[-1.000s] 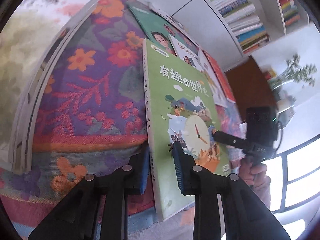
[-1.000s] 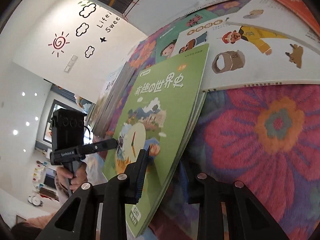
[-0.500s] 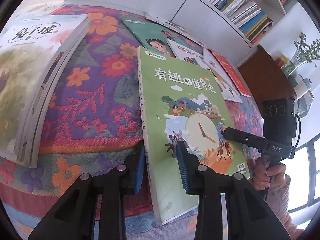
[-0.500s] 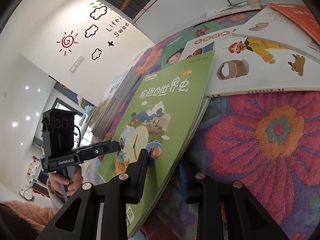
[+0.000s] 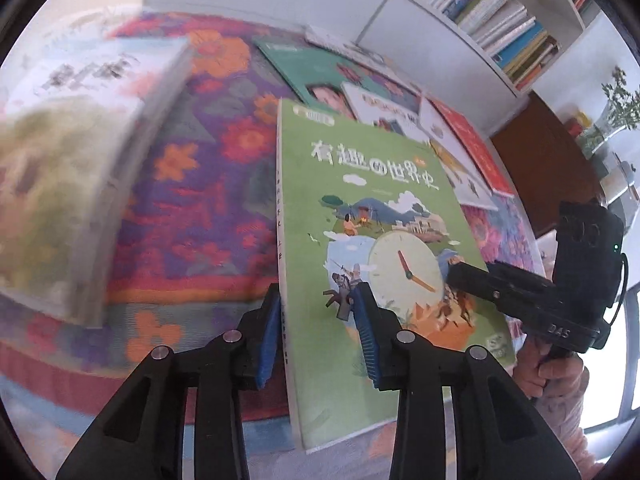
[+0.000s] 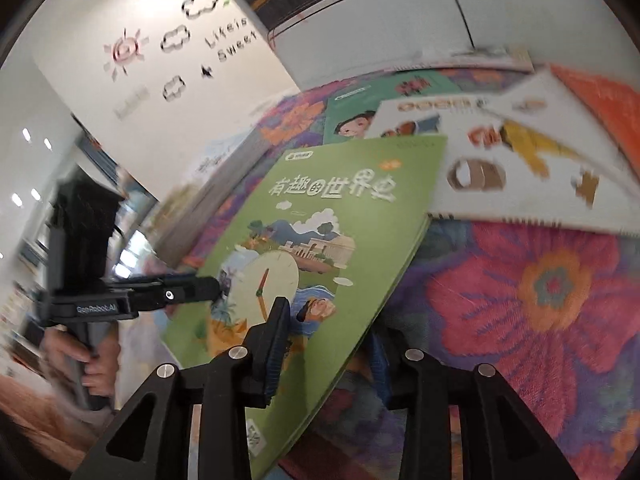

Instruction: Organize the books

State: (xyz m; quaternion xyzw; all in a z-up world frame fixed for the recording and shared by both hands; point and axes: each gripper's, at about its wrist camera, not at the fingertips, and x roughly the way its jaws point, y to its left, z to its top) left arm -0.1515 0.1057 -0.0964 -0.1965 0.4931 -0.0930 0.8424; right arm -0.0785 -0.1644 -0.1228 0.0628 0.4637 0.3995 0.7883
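Green-covered book (image 5: pixel 372 236) is pinched at its spine edge by the left gripper (image 5: pixel 316 336), while the right gripper (image 6: pixel 328 344), jaws just easing apart, straddles its opposite edge above a floral cloth (image 5: pixel 200 208); more books (image 6: pixel 520 160) lie beyond.

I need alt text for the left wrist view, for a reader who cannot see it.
Both grippers hold a green book above a flowered cloth: the left gripper at its spine, the right gripper at the opposite edge. More books lie behind, near a bookshelf.
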